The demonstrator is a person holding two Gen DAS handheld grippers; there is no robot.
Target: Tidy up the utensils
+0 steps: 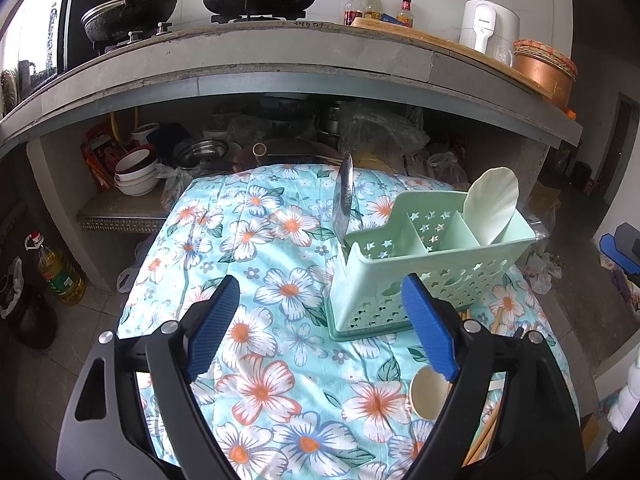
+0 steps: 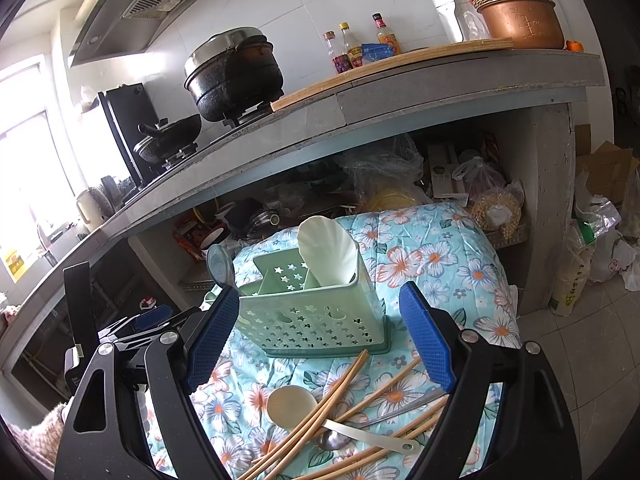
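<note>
A pale green utensil caddy (image 1: 432,264) (image 2: 316,312) stands upright on the floral cloth (image 1: 260,248) (image 2: 440,264). A white shell-shaped scoop (image 1: 494,200) (image 2: 326,250) sticks out of its right compartment. A metal spatula (image 1: 345,196) (image 2: 219,262) stands at its left end. Loose on the cloth in front of the caddy lie several wooden chopsticks (image 2: 320,412) (image 1: 486,436), a cream spoon (image 2: 292,406) (image 1: 428,396) and a metal spoon (image 2: 336,438). My left gripper (image 1: 320,284) hovers open and empty to the caddy's front left. My right gripper (image 2: 319,290) is open and empty above the loose pile.
A concrete counter (image 1: 280,60) (image 2: 440,88) overhangs behind, carrying black pots, sauce bottles and a copper pot. Bowls (image 1: 134,172) and bags crowd the shelf beneath it. An oil bottle (image 1: 60,272) stands on the floor at left, and sacks (image 2: 600,248) at right.
</note>
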